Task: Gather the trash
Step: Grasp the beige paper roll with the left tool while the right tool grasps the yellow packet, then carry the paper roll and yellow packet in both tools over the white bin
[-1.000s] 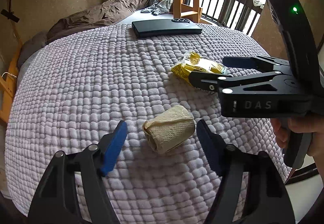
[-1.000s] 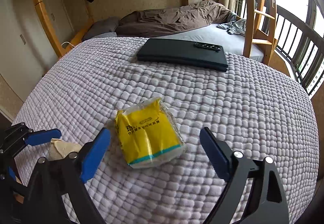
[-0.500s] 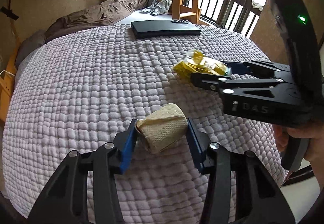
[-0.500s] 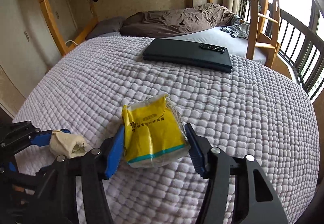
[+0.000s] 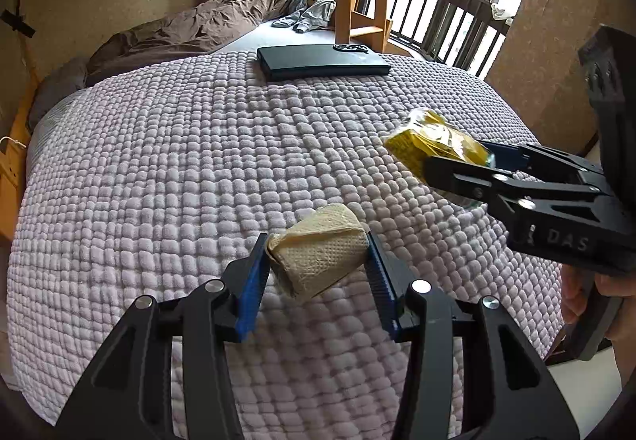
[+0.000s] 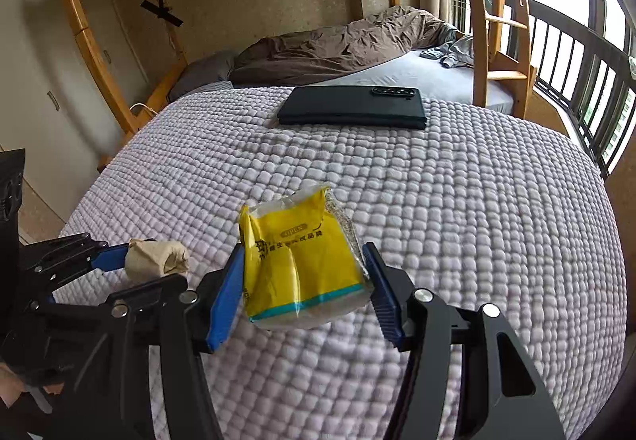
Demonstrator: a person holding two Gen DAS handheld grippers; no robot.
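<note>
Jaws of our left gripper [image 5: 316, 261] pinch the crumpled paper wad [image 5: 318, 249] and our right gripper [image 6: 304, 277] clamps the yellow packet [image 6: 298, 261], both near the quilted bedspread [image 5: 198, 161], short of the black case [image 5: 322, 62].

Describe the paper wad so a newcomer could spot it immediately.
Start from the lilac quilted blanket covering the bed. At its near edge, the left tongs pinch a crumpled beige paper towel wad. Unlike the glossy yellow packet beside it, it is matte, dimpled and unprinted.

Soft daylight from the window [image 6: 596, 54] — glare there, fisheye-bent edges.
</note>
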